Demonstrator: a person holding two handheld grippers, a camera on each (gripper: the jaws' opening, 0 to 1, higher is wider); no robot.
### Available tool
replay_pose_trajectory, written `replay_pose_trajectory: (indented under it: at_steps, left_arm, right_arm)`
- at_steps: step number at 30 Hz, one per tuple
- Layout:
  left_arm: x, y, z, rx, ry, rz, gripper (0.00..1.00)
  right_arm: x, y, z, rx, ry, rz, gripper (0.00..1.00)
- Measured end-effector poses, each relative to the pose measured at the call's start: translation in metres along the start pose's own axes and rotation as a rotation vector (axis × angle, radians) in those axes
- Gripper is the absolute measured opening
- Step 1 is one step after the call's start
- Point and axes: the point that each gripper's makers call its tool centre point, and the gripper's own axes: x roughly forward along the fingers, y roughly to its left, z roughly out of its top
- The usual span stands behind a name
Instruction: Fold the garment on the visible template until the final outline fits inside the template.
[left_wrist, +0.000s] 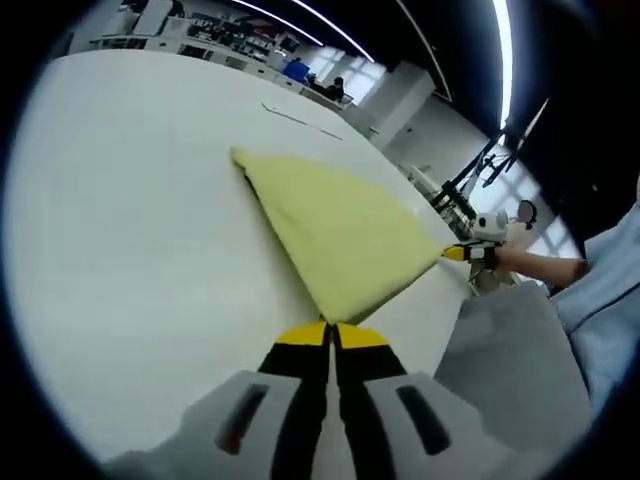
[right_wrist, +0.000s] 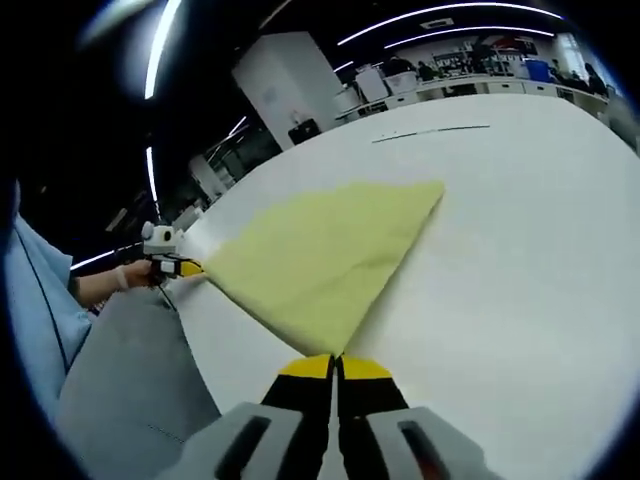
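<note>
Nearest in the left gripper view, the left tongs (left_wrist: 328, 335) stood closed, their yellow tips pinched on the near corner of the cloth (left_wrist: 335, 228). In the right gripper view the right tongs (right_wrist: 335, 366) were likewise closed on a corner of that yellow cloth (right_wrist: 320, 255). Each pair also appeared in the other's view, small, at the cloth's side corner — the right tongs (left_wrist: 455, 253) with a hand behind them, the left tongs (right_wrist: 190, 268) the same.

So the cloth lay as a triangle on the white worktop (left_wrist: 130, 250), two corners held close to the near edge and the third point stretched away across the surface. It looked already doubled over, fairly flat, with a soft crease or two; how many layers it had could not be told.

Beyond the far point a thin dark line (left_wrist: 300, 118) ran on the worktop, also seen in the right gripper view (right_wrist: 430, 130). That may have been part of the template, though no full outline could be made out, so whether the triangle fitted inside it could not be judged.

As a judgement: at least one fold was done, and the task seemed midway — with both corners gripped, a further fold or a placing on the template probably remained. The cloth was in plain sight.
</note>
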Motion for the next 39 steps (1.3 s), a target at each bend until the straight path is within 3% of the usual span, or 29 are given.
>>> replay_pose_trajectory:
  at_steps: [9,12,16,20,22,23,24,27,31,32,33,35,37,39]
  left_arm:
    - [0.001,0.002,-0.001,-0.016,-0.01,0.011,0.02]
    - [-0.005,0.009,0.007,0.039,-0.053,0.081,0.28]
    - [-0.013,0.002,0.024,0.113,-0.105,0.143,0.69]
    - [-0.015,-0.004,0.032,0.205,-0.096,0.22,0.98]
    - [-0.017,-0.004,0.034,0.224,-0.085,0.264,0.99]
    - [-0.017,-0.005,0.036,0.234,-0.085,0.277,0.99]
    - [-0.016,-0.007,0.038,0.231,-0.089,0.286,0.99]
    - [-0.01,-0.015,0.042,0.23,-0.105,0.271,0.99]
    - [-0.007,-0.017,0.046,0.224,-0.135,0.296,0.99]
    - [-0.006,-0.018,0.05,0.223,-0.162,0.293,0.99]
    - [-0.007,-0.018,0.048,0.215,-0.148,0.289,0.99]
    - [-0.015,-0.018,0.055,0.285,-0.167,0.329,0.99]
    - [-0.013,-0.016,0.051,0.337,-0.149,0.338,0.99]
    - [-0.006,-0.014,0.037,0.215,-0.115,0.292,0.99]
  right_arm:
    - [-0.004,0.005,-0.003,-0.001,-0.011,-0.012,0.0]
    - [-0.013,0.006,0.0,-0.057,-0.025,-0.05,0.2]
    - [-0.026,0.016,0.013,-0.107,-0.084,-0.092,0.57]
    - [-0.034,0.027,0.026,-0.159,-0.136,-0.141,0.86]
    - [-0.034,0.025,0.026,-0.158,-0.136,-0.179,1.0]
    - [-0.034,0.023,0.023,-0.173,-0.111,-0.2,1.0]
    - [-0.032,0.021,0.026,-0.182,-0.128,-0.216,1.0]
    - [-0.024,0.021,0.025,-0.202,-0.107,-0.245,1.0]
    - [-0.01,0.026,0.04,-0.189,-0.184,-0.256,1.0]
    - [-0.006,0.026,0.04,-0.169,-0.187,-0.264,1.0]
    - [-0.004,0.026,0.04,-0.142,-0.182,-0.28,1.0]
    - [-0.002,0.027,0.049,-0.147,-0.233,-0.312,1.0]
    - [0.001,0.026,0.05,-0.143,-0.251,-0.336,1.0]
    - [0.001,0.028,0.041,-0.116,-0.212,-0.321,1.0]
